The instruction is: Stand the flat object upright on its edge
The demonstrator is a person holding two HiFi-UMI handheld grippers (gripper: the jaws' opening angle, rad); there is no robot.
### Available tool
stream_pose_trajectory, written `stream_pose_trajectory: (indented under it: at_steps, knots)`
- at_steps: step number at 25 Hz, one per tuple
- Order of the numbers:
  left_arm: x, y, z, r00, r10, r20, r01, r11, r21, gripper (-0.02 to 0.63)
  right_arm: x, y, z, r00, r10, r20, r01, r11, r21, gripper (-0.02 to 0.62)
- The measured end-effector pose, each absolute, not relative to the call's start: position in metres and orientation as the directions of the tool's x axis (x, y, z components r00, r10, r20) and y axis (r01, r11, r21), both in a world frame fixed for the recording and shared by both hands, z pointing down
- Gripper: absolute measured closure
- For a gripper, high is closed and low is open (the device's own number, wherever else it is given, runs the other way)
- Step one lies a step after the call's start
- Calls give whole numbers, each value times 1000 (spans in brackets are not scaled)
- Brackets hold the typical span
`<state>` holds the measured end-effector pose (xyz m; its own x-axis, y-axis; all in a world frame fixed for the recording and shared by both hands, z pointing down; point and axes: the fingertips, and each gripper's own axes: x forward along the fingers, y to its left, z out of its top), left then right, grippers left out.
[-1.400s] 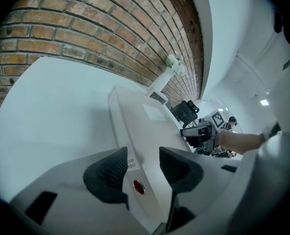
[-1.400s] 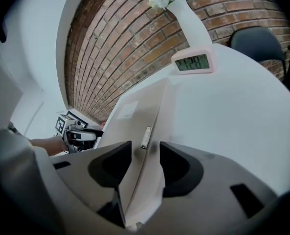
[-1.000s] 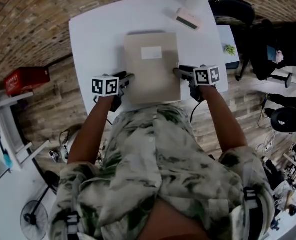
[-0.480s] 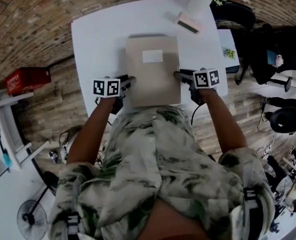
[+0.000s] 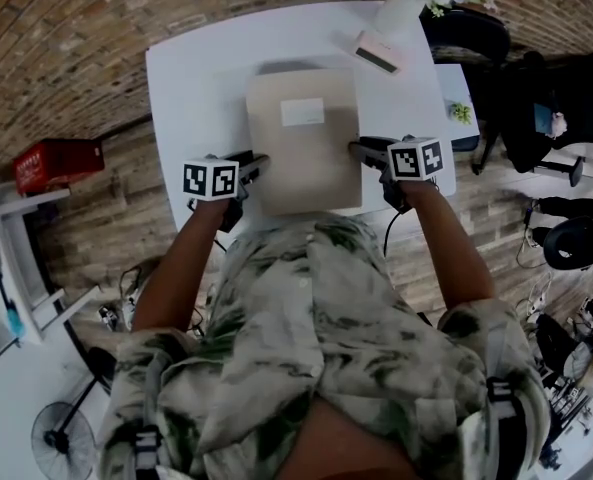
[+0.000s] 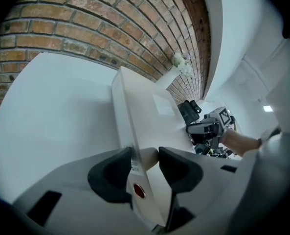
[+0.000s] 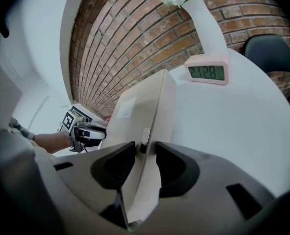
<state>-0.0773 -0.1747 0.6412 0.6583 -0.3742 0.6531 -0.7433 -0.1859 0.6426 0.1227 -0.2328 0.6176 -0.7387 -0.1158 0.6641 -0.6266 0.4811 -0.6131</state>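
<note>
On the white table [image 5: 196, 88] in front of me the flat box [image 5: 304, 158] lies face up, its white label [image 5: 303, 112] towards the far end. Its long sides run away from me. Its near edge sits close to the table's near edge.

My left gripper [image 5: 259, 163] is at the box's left edge and my right gripper [image 5: 356, 150] at its right edge, both near the end closest to me. The left gripper view shows the left edge of the box [image 6: 140, 106] standing between the two dark pads. The jaws have just been closing and now sit against the box through its thickness, held fairly wide by it. The right gripper view shows the same on the other edge [image 7: 140, 116]: jaws just closing, pads on either face of the box. I can't tell whether the near end has lifted off the table.

Left of the box the tabletop [image 6: 52, 111] is bare out to its rim. To the right there is a bare strip [image 7: 233, 131] too. Beyond the far right corner stand a pink clock [image 7: 207, 72] and a white vase [image 7: 203, 23], both apart from the box. A black chair [image 7: 269, 48] sits past the table's right side, and a brick wall [image 7: 135, 38] stands behind the table.
</note>
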Motion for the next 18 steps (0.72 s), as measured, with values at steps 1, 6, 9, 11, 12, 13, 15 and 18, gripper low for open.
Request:
stream_pose_trajectory:
  at_steps: [1, 6, 9, 11, 12, 13, 15, 18]
  knots:
    - [-79, -177, 639, 656, -380, 652, -745, -190, 639, 416, 121, -235, 614, -740, -120, 661, -624, 488, -610, 443]
    - [-87, -189, 625, 644, -403, 650, -757, -217, 616, 416, 113, -247, 597, -745, -143, 651, -614, 528, -587, 446]
    - [-94, -200, 617, 630, -422, 652, -770, -235, 593, 416, 107, -257, 587, -749, -158, 643, -606, 557, -568, 449]
    - [-97, -207, 611, 620, -434, 654, -780, -248, 575, 416, 104, -264, 581, -750, -170, 640, -601, 579, -551, 451]
    - [-99, -211, 609, 616, -438, 655, -784, -255, 567, 416, 102, -267, 578, -750, -176, 638, -599, 590, -541, 451]
    - [-101, -214, 607, 611, -442, 656, -788, -261, 558, 417, 100, -270, 575, -750, -181, 637, -597, 602, -531, 451]
    - [-105, -221, 602, 601, -451, 660, -797, -274, 539, 417, 96, -277, 569, -749, -191, 634, -591, 626, -510, 453]
    - [-112, -232, 595, 583, -471, 662, -811, -291, 507, 417, 89, -287, 560, -754, -208, 623, -579, 660, -479, 454]
